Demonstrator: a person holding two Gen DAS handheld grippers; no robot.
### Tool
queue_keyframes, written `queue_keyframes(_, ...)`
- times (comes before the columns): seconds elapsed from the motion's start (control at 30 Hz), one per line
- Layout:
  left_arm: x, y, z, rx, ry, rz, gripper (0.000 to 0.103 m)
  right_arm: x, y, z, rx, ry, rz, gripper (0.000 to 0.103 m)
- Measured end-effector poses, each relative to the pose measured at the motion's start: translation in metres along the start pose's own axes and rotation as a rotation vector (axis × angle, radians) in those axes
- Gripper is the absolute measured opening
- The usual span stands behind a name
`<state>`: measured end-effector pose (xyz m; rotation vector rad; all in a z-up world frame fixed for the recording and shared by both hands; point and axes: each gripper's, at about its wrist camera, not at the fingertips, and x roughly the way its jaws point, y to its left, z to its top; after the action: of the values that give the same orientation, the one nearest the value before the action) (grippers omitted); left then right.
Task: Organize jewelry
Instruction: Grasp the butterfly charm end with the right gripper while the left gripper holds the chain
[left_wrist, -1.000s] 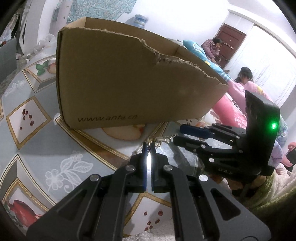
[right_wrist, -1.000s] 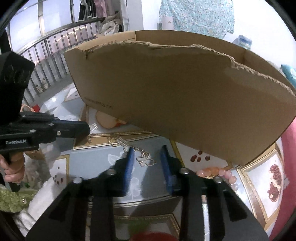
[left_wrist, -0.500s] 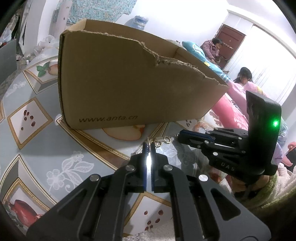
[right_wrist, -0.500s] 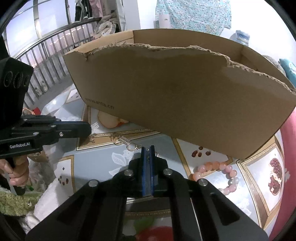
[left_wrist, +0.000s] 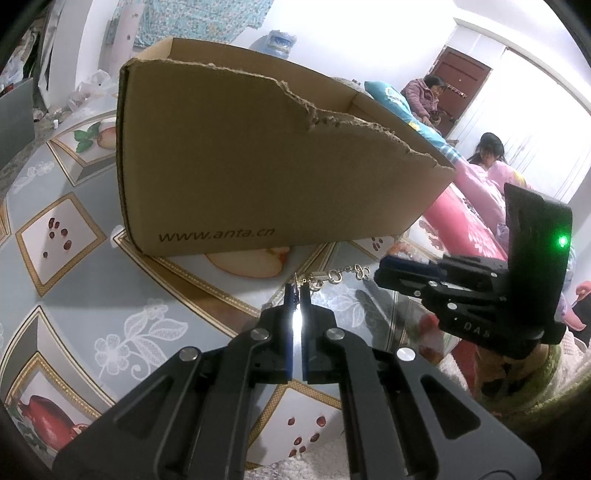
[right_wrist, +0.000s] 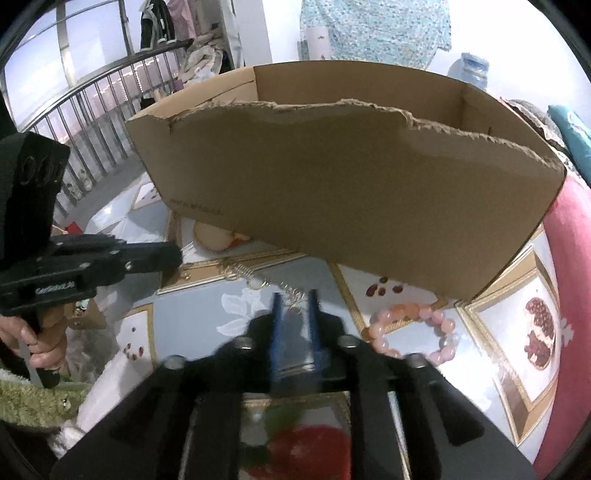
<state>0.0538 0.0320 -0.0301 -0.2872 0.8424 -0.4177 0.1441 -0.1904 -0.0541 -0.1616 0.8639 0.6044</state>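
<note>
A thin gold chain (left_wrist: 334, 275) lies on the patterned table in front of a torn cardboard box (left_wrist: 258, 166). My left gripper (left_wrist: 295, 290) is shut, and the chain's near end sits at its tips. In the right wrist view the chain (right_wrist: 255, 282) runs from the left gripper (right_wrist: 177, 255) to my right gripper (right_wrist: 294, 295). The right jaws are opening, and the chain's far end lies loose between the blurred fingers. My right gripper (left_wrist: 380, 269) shows at the chain's right end in the left wrist view. A pink bead bracelet (right_wrist: 413, 325) lies on the table to the right.
The box (right_wrist: 351, 203) stands close behind both grippers and is open on top. A hand (right_wrist: 40, 343) holds the left gripper's handle. Two people (left_wrist: 487, 151) sit at the back right near a pink cushion (left_wrist: 469, 218). A railing (right_wrist: 92, 122) runs behind the table's left side.
The right gripper stood open around the chain's charm, shut half a second ago, and now stands apart again. The left gripper has kept still.
</note>
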Motion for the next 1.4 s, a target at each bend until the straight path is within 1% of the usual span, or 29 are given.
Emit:
queue_keyframes(0.1, 0.001, 0.000, 0.000, 0.001, 0.004, 0.009, 0.002, 0.007, 0.002, 0.003, -0.013, 0.016, -0.003, 0.026)
queue_keyframes(0.17, 0.002, 0.001, 0.000, -0.002, 0.009, 0.017, 0.002, 0.013, 0.006, 0.002, -0.023, 0.034, -0.024, 0.026)
queue_keyframes(0.23, 0.003, 0.002, -0.001, -0.009, 0.013, 0.022, 0.002, 0.014, 0.011, 0.001, -0.037, 0.025, -0.049, 0.026)
queue_keyframes(0.33, 0.003, 0.004, -0.001, -0.011, 0.015, 0.025, 0.002, 0.014, 0.008, 0.002, -0.008, 0.029, -0.051, 0.024)
queue_keyframes(0.4, 0.004, 0.004, 0.000, -0.008, 0.015, 0.026, 0.002, 0.013, 0.006, 0.002, 0.005, 0.032, -0.059, 0.017)
queue_keyframes(0.53, 0.005, 0.004, 0.000, -0.007, 0.017, 0.024, 0.002, 0.014, 0.001, 0.003, 0.042, 0.039, -0.038, 0.017)
queue_keyframes(0.57, 0.005, 0.004, 0.000, -0.006, 0.017, 0.024, 0.002, 0.014, 0.002, 0.003, 0.038, 0.039, -0.037, 0.016)
queue_keyframes(0.63, 0.005, 0.004, 0.000, -0.007, 0.016, 0.024, 0.002, 0.013, 0.002, 0.003, 0.034, 0.040, -0.026, 0.006)
queue_keyframes(0.67, 0.005, 0.004, 0.000, -0.007, 0.016, 0.024, 0.002, 0.013, 0.001, 0.004, 0.037, 0.043, -0.024, 0.004)
queue_keyframes(0.83, 0.004, 0.004, 0.000, -0.007, 0.017, 0.025, 0.002, 0.009, -0.003, 0.005, 0.054, 0.046, -0.016, 0.005)
queue_keyframes(0.9, 0.005, 0.005, 0.000, -0.008, 0.018, 0.025, 0.002, 0.007, -0.003, 0.007, 0.051, 0.043, -0.029, 0.007)
queue_keyframes(0.93, 0.005, 0.005, 0.000, -0.009, 0.018, 0.025, 0.002, 0.007, -0.003, 0.008, 0.045, 0.040, -0.039, 0.010)
queue_keyframes(1.0, 0.005, 0.005, 0.000, -0.010, 0.020, 0.024, 0.002, 0.008, -0.003, 0.010, 0.035, 0.044, -0.042, 0.029)
queue_keyframes(1.03, 0.005, 0.005, 0.001, -0.010, 0.020, 0.023, 0.002, 0.009, -0.003, 0.010, 0.029, 0.045, -0.050, 0.031)
queue_keyframes(1.1, 0.005, 0.006, 0.001, -0.010, 0.022, 0.023, 0.002, 0.014, -0.001, 0.010, 0.017, 0.063, -0.044, 0.031)
queue_keyframes(1.23, 0.006, 0.006, 0.002, -0.011, 0.026, 0.024, 0.002, 0.016, 0.003, 0.009, -0.010, 0.065, -0.062, 0.031)
queue_keyframes(1.27, 0.007, 0.007, 0.002, -0.011, 0.026, 0.024, 0.002, 0.016, 0.003, 0.010, -0.005, 0.068, -0.063, 0.026)
queue_keyframes(1.3, 0.006, 0.007, 0.002, -0.012, 0.025, 0.024, 0.002, 0.017, 0.002, 0.011, -0.002, 0.072, -0.062, 0.020)
queue_keyframes(1.4, 0.007, 0.006, 0.002, -0.011, 0.024, 0.024, 0.002, 0.017, -0.003, 0.014, 0.013, 0.086, -0.047, 0.020)
